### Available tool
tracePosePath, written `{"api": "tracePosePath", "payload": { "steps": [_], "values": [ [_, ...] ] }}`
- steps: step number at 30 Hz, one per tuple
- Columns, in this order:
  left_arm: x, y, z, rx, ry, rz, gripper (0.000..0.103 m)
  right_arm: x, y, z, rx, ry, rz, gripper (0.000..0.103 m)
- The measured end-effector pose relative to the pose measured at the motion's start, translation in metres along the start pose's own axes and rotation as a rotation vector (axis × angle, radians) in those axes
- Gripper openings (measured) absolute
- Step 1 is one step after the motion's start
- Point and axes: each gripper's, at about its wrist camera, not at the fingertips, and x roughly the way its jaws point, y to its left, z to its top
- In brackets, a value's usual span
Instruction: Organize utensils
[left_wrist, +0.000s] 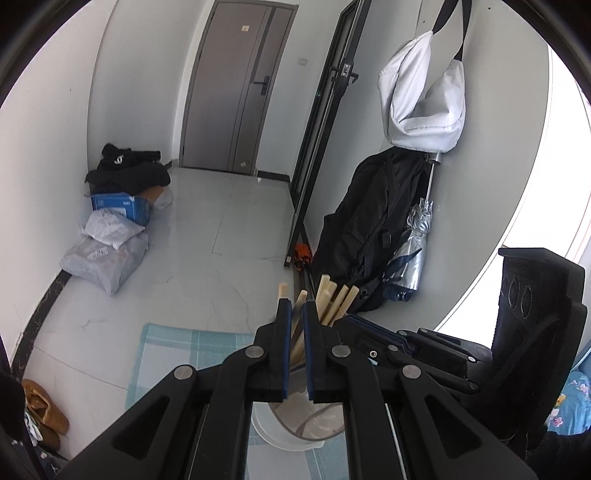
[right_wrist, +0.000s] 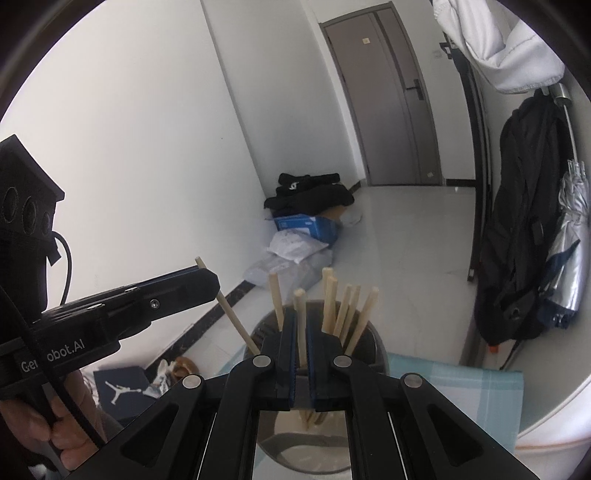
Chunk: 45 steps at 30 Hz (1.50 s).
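Several wooden chopsticks (right_wrist: 347, 314) stand in a round metal holder (right_wrist: 376, 343). My right gripper (right_wrist: 302, 314) is over the holder, its jaws closed on one upright chopstick (right_wrist: 301, 325). My left gripper (right_wrist: 210, 284) comes in from the left in the right wrist view, shut on another chopstick (right_wrist: 236, 321) that slants down into the holder. In the left wrist view my left gripper (left_wrist: 294, 310) has a chopstick (left_wrist: 297, 317) between its jaws, with more chopsticks (left_wrist: 338, 299) behind. The right gripper body (left_wrist: 535, 325) is at the right.
A white round table edge (right_wrist: 554, 424) and a teal checked mat (left_wrist: 177, 350) lie below. Parcels and a blue box (left_wrist: 118, 221) sit by the left wall. A black jacket (left_wrist: 369, 229) and umbrella (left_wrist: 413, 251) hang at the right. Shoes (left_wrist: 44, 410) lie on the floor.
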Motion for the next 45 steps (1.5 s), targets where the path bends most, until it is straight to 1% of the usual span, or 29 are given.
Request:
{"api": "tracePosePath", "payload": {
  "steps": [4, 6, 9, 10, 11, 12, 13, 14, 15, 16, 17, 18, 20, 23, 24, 26, 28, 30, 32, 34, 40, 45],
  "values": [
    [0.003, 0.0, -0.007, -0.017, 0.04, 0.001, 0.003, -0.005, 0.001, -0.003, 0.004, 0.011, -0.001, 0.006],
    [0.002, 0.001, -0.008, -0.028, 0.054, 0.004, 0.006, -0.013, 0.001, -0.005, 0.007, 0.003, -0.008, 0.006],
    [-0.005, 0.002, -0.006, -0.047, 0.063, 0.004, 0.014, -0.026, 0.001, -0.011, 0.019, -0.003, -0.027, 0.006],
    [-0.009, 0.002, -0.005, -0.05, 0.054, 0.018, 0.021, -0.031, 0.001, -0.013, 0.021, -0.005, -0.039, 0.007],
    [-0.014, 0.001, -0.004, -0.051, 0.041, 0.017, 0.03, -0.036, 0.001, -0.015, 0.022, -0.008, -0.052, 0.008],
    [-0.017, 0.001, -0.004, -0.053, 0.032, 0.014, 0.038, -0.043, 0.0, -0.017, 0.028, -0.014, -0.063, 0.008],
    [-0.023, 0.0, -0.003, -0.055, 0.014, 0.02, 0.054, -0.047, 0.0, -0.018, 0.035, -0.018, -0.072, 0.013],
    [-0.028, -0.001, -0.003, -0.056, -0.002, 0.032, 0.065, -0.053, 0.0, -0.019, 0.042, -0.026, -0.084, 0.021],
    [-0.034, -0.002, -0.002, -0.058, -0.024, 0.046, 0.068, -0.059, 0.001, -0.02, 0.049, -0.034, -0.092, 0.026],
    [-0.04, -0.004, -0.002, -0.06, -0.04, 0.057, 0.07, -0.067, 0.001, -0.021, 0.057, -0.046, -0.098, 0.033],
    [-0.045, -0.006, -0.001, -0.061, -0.048, 0.07, 0.071, -0.073, 0.002, -0.022, 0.059, -0.056, -0.099, 0.036],
    [-0.049, -0.006, 0.0, -0.066, -0.051, 0.077, 0.073, -0.08, 0.003, -0.022, 0.058, -0.069, -0.106, 0.036],
    [-0.059, -0.009, 0.0, -0.082, -0.069, 0.084, 0.083, -0.092, 0.008, -0.022, 0.051, -0.088, -0.117, 0.044],
    [-0.076, -0.012, 0.001, -0.078, -0.119, 0.119, 0.091, -0.109, 0.018, -0.02, 0.024, -0.113, -0.14, 0.052],
    [-0.079, -0.012, 0.001, -0.073, -0.128, 0.129, 0.093, -0.115, 0.021, -0.02, 0.018, -0.127, -0.142, 0.054],
    [-0.088, -0.015, 0.001, -0.061, -0.147, 0.143, 0.099, -0.126, 0.026, -0.02, 0.011, -0.154, -0.146, 0.065],
    [-0.098, -0.018, -0.001, -0.059, -0.17, 0.156, 0.102, -0.138, 0.034, -0.021, 0.0, -0.183, -0.157, 0.07],
    [-0.105, -0.02, -0.002, -0.062, -0.186, 0.17, 0.102, -0.146, 0.04, -0.022, -0.005, -0.202, -0.163, 0.074],
    [-0.111, -0.022, -0.004, -0.054, -0.194, 0.169, 0.102, -0.154, 0.045, -0.024, -0.006, -0.22, -0.169, 0.082],
    [-0.115, -0.025, -0.007, -0.043, -0.203, 0.177, 0.102, -0.161, 0.05, -0.026, -0.015, -0.238, -0.17, 0.084],
    [-0.128, -0.029, -0.017, -0.03, -0.229, 0.188, 0.102, -0.177, 0.056, -0.034, -0.024, -0.266, -0.189, 0.095],
    [-0.134, -0.028, -0.029, -0.035, -0.242, 0.2, 0.102, -0.184, 0.059, -0.047, -0.023, -0.277, -0.202, 0.097]
  ]
}}
